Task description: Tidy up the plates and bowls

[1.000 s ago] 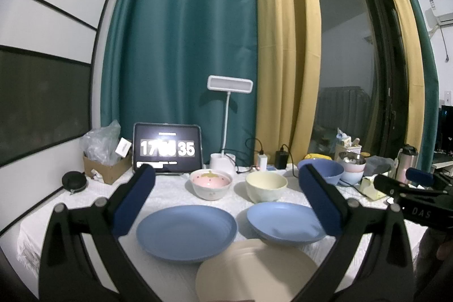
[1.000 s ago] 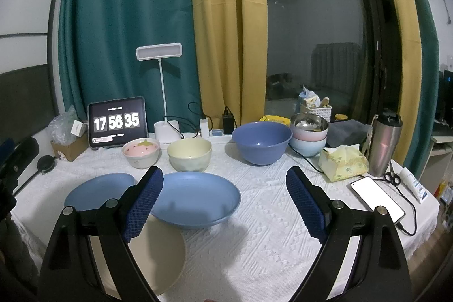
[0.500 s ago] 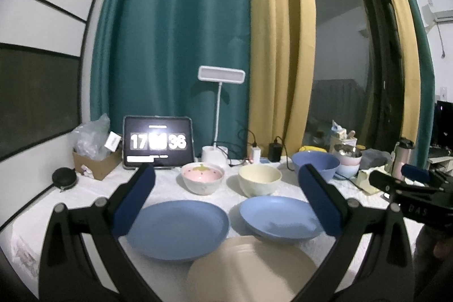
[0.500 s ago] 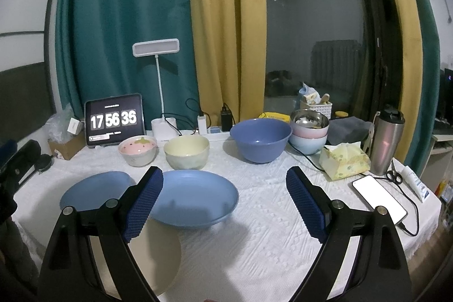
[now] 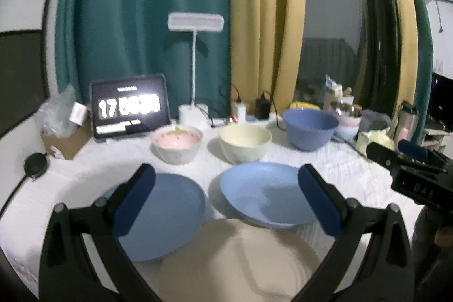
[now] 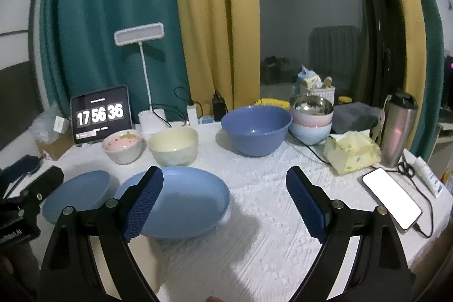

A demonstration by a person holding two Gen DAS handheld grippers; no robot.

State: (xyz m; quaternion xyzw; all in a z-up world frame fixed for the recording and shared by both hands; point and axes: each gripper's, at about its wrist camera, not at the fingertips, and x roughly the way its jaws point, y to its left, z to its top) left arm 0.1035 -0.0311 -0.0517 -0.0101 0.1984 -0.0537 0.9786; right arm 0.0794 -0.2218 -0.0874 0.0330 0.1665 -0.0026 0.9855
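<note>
Right now the left gripper hangs over the near edge of the table with its blue-padded fingers spread wide and nothing between them. Below it lies a cream plate, whose far rim overlaps the near edges of two blue plates: a flat blue plate on the left and a deeper blue plate on the right. The right gripper is likewise spread apart and empty, held over the white textured tablecloth, its left pad in front of the deeper blue plate; the flat blue plate sits just beside that one, further left. Behind the plates stands a row of bowls: a small pink bowl, a cream bowl just beside it, and a large blue bowl set apart to the right. Past the large bowl is a stack of bowls, pale blue at the bottom, pink above it and a metal one on top. A tablet clock leans at the back left near a white desk lamp, with chargers and cables along the curtain. On the right side lie a yellow tissue pack, a steel tumbler, a lit phone on a cable, scissors and a tube. The left-wrist view is motion-blurred, so fine detail there cannot be read.
</note>
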